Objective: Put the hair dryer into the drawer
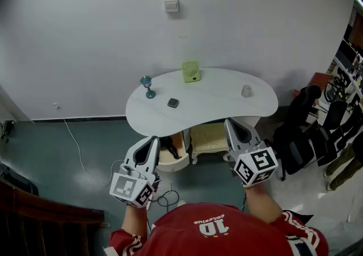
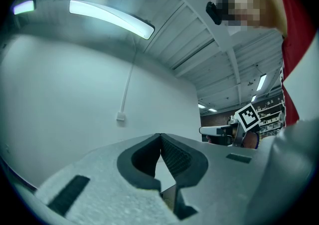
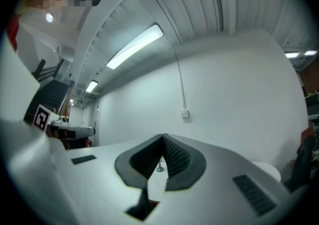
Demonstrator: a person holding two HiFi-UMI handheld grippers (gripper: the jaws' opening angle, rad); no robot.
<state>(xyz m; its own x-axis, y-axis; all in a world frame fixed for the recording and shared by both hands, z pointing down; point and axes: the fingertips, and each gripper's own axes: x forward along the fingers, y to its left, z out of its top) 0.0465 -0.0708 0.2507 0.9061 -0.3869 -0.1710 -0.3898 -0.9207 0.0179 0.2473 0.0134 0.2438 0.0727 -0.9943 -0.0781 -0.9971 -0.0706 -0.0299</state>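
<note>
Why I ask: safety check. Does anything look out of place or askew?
Only the drawer under the table stands open, something dark inside, and a cord lies looped on the floor below it. Nothing looks spilled or tipped.

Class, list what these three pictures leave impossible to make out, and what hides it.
- Head view, inside the drawer: a dark shape, partly under the table edge, too small to name.
- Head view, dark square thing on the table: too small to identify.
- Gripper views: the drawer is largely blocked by the shut left gripper and right gripper.
</note>
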